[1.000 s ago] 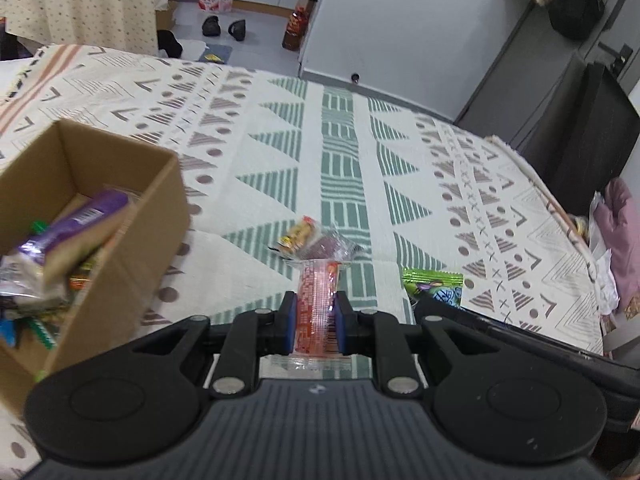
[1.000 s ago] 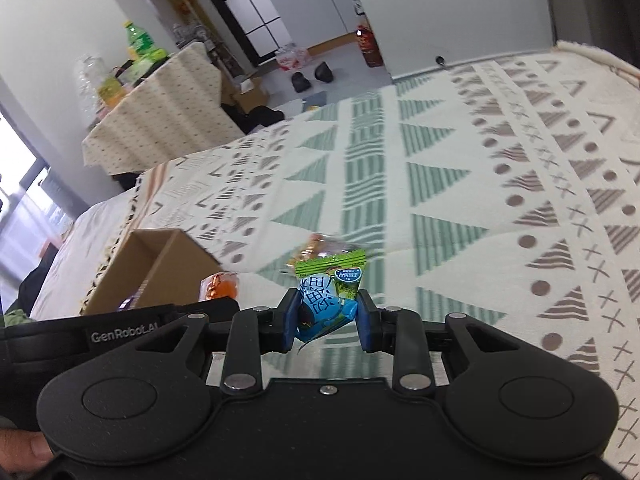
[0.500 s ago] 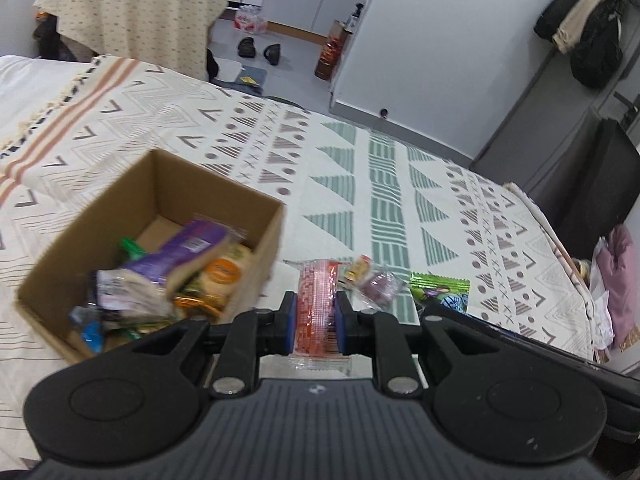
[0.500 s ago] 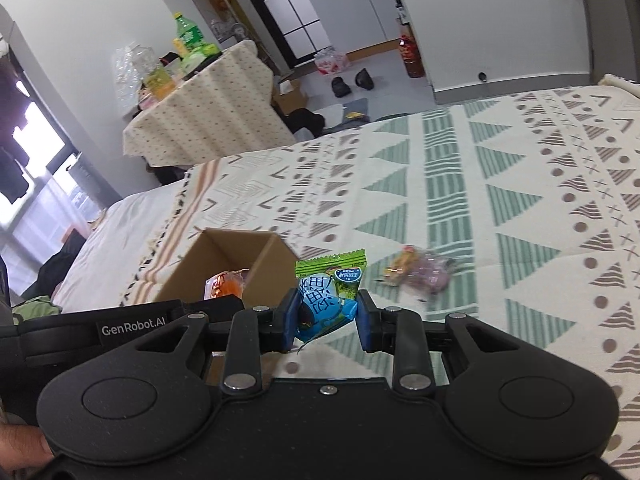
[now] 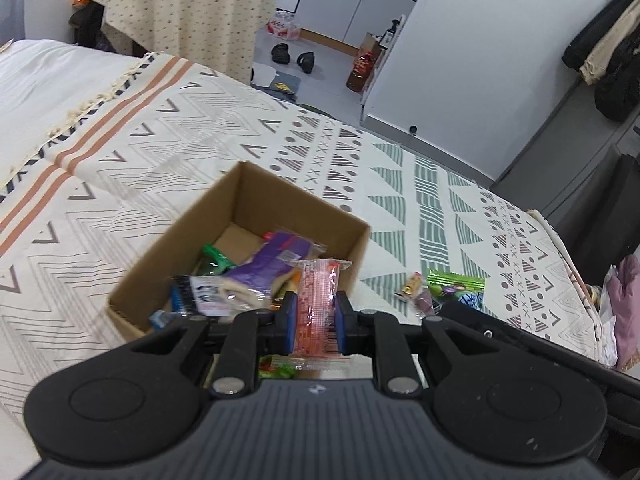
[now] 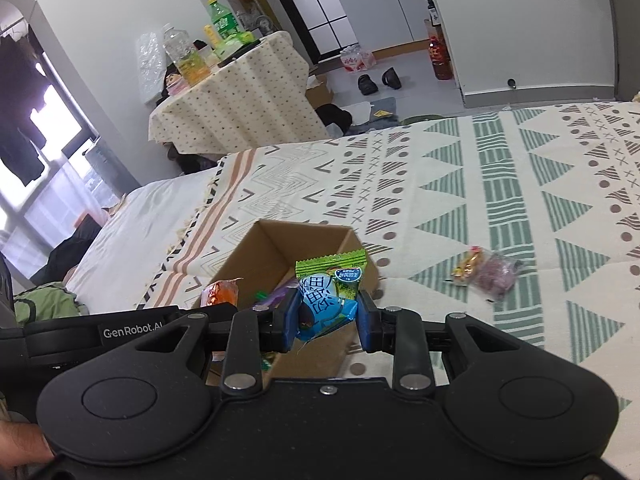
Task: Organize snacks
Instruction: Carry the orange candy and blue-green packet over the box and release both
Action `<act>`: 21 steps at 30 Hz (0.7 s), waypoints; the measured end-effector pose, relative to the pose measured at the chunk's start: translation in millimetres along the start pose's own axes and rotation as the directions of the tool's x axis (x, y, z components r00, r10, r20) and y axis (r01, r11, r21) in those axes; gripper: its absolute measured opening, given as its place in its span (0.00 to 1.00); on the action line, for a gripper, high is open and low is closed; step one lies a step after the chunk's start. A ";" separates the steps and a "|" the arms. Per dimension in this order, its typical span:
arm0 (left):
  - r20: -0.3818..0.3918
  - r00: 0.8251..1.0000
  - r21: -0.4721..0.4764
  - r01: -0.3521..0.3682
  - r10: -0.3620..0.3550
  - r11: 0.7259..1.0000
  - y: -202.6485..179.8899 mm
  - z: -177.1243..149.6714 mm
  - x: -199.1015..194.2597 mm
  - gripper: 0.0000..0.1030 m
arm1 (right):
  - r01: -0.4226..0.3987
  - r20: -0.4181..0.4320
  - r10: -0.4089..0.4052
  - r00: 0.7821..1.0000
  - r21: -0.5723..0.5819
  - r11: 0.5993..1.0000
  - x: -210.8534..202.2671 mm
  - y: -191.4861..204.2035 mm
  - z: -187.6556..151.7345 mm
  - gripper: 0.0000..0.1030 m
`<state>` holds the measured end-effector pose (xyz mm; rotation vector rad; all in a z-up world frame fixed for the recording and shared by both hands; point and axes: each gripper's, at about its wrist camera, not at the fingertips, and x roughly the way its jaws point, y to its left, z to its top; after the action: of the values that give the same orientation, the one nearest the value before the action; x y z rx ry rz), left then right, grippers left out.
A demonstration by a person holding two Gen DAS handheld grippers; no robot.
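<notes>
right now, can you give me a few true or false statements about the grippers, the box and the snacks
1. The left gripper is shut on a red packet. True.
2. The right gripper is open with nothing in it. False: it is shut on a blue packet.
3. The box has nothing in it. False: several snacks lie inside, a purple packet among them.
4. A loose snack lies on the blanket outside the box. True.
</notes>
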<state>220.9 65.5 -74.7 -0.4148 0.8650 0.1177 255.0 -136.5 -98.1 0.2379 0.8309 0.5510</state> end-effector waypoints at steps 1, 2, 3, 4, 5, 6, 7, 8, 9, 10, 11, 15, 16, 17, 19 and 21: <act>-0.003 1.000 -0.004 0.000 0.000 1.000 3.7 0.3 -0.5 0.18 | -0.001 -0.002 0.001 1.000 -0.003 1.000 1.4 3.5 -0.4 0.28; -0.006 1.000 -0.009 0.000 0.000 1.000 7.4 0.2 -0.9 0.18 | -0.002 -0.004 0.002 1.000 -0.007 1.000 3.1 7.8 -1.0 0.28; -0.009 1.000 -0.014 -0.001 0.001 1.000 10.8 0.2 -1.0 0.18 | -0.002 -0.006 0.002 1.000 -0.012 1.000 4.7 12.0 -1.5 0.28; -0.012 1.000 -0.019 -0.003 0.003 1.000 14.3 -0.3 -1.1 0.18 | -0.003 -0.009 0.003 1.000 -0.015 1.000 6.3 16.0 -1.9 0.28; -0.015 1.000 -0.023 -0.004 0.004 1.000 17.7 -1.0 -1.0 0.18 | -0.005 -0.011 0.005 1.000 -0.018 1.000 7.6 20.4 -2.4 0.28; -0.020 1.000 -0.024 -0.002 0.001 1.000 20.0 -1.4 -0.4 0.18 | -0.007 -0.014 0.007 1.000 -0.023 1.000 8.9 23.9 -2.7 0.28; -0.019 1.000 -0.024 -0.001 0.000 1.000 22.2 -1.9 -0.4 0.18 | -0.008 -0.016 0.008 1.000 -0.027 1.000 10.4 27.4 -2.5 0.28; -0.012 1.000 -0.025 -0.012 0.012 1.000 24.3 -1.8 -0.9 0.21 | -0.010 -0.018 0.009 1.000 -0.030 1.000 11.8 30.6 -2.6 0.28; -0.012 1.000 -0.028 -0.024 0.023 0.999 26.0 -1.3 -1.0 0.24 | -0.011 -0.021 0.010 1.000 -0.032 0.999 13.4 33.5 -2.6 0.28; -0.016 0.999 -0.033 -0.031 0.031 0.999 28.0 -0.8 -0.3 0.26 | -0.011 -0.024 0.011 1.000 -0.034 0.999 14.9 36.5 -2.7 0.28; -0.020 0.999 -0.042 -0.032 0.031 0.999 31.0 0.4 -0.3 0.29 | -0.013 -0.026 0.012 1.000 -0.035 0.999 16.5 39.2 -2.7 0.28; -0.002 0.999 -0.060 -0.048 0.048 0.997 40.8 3.4 -5.2 0.37 | -0.017 -0.035 0.016 0.999 -0.033 0.999 21.7 46.1 -2.1 0.29; 0.000 0.999 -0.058 -0.051 0.051 0.997 41.9 4.2 -6.6 0.39 | -0.020 -0.039 0.019 0.999 -0.029 0.999 23.0 47.1 -2.2 0.29; 0.000 0.999 -0.059 -0.052 0.052 0.997 43.1 5.2 -7.4 0.43 | -0.026 -0.043 0.025 0.999 -0.026 0.999 24.2 48.8 -2.1 0.29; -0.001 0.999 -0.062 -0.053 0.053 0.997 44.9 6.9 -9.0 0.48 | -0.047 -0.055 0.046 0.997 -0.016 0.999 26.8 51.4 -1.2 0.32; -0.001 0.998 -0.063 -0.058 0.058 0.996 45.4 8.6 -10.0 0.56 | -0.051 -0.057 0.051 0.997 -0.001 0.999 27.9 51.7 0.2 0.36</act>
<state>208.5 111.1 -76.1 -0.4484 0.8745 0.1987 251.3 -78.0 -94.5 0.2429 0.8809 0.6087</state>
